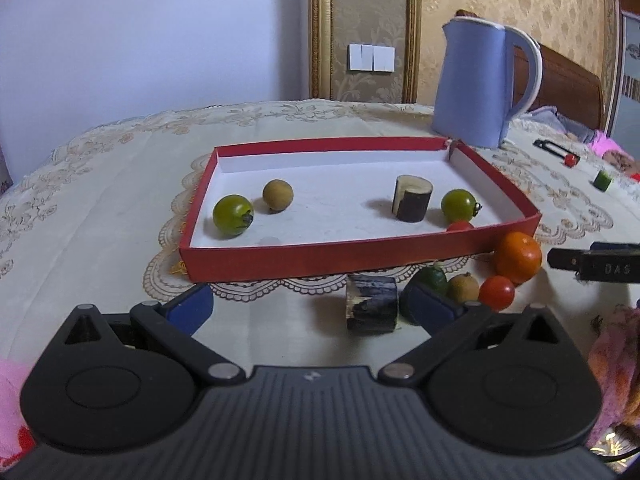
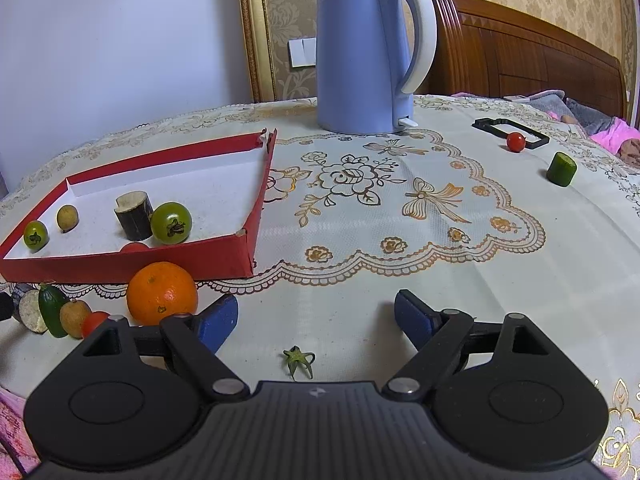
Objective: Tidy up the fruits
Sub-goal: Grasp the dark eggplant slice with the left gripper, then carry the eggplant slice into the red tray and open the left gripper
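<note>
A desk (image 2: 400, 240) covered with a cream lace cloth stands before a pale wall and gold-patterned wallpaper.

The right claw (image 2: 316, 320) hangs over bare cloth with its blue-padded jaws spread wide and nothing between them; a small green tomato stem (image 2: 298, 360) lies on the cloth just below the gap. Just beside its left finger sits an orange (image 2: 162, 294), apart from the pad.

The left claw (image 1: 312, 308) is likewise wide open and holds nothing. A dark sugarcane piece (image 1: 372, 308) lies on the cloth between its fingers, nearer the right one, untouched by either pad. Past that finger, a green cucumber piece (image 1: 432, 280), a brown longan (image 1: 463, 288) and a red cherry tomato (image 1: 497, 293) crowd together in front of the orange.

Beyond them is the red tray (image 1: 320, 260), holding two green tomatoes (image 1: 233, 215), a longan, an upright sugarcane stub (image 1: 412, 204) and a red tomato half hidden by the near wall.

Farther back stands a blue kettle (image 2: 360, 52). Well to the right lie another cherry tomato (image 2: 516, 142) against a black frame (image 2: 538, 142), and another cucumber piece (image 2: 562, 169).
</note>
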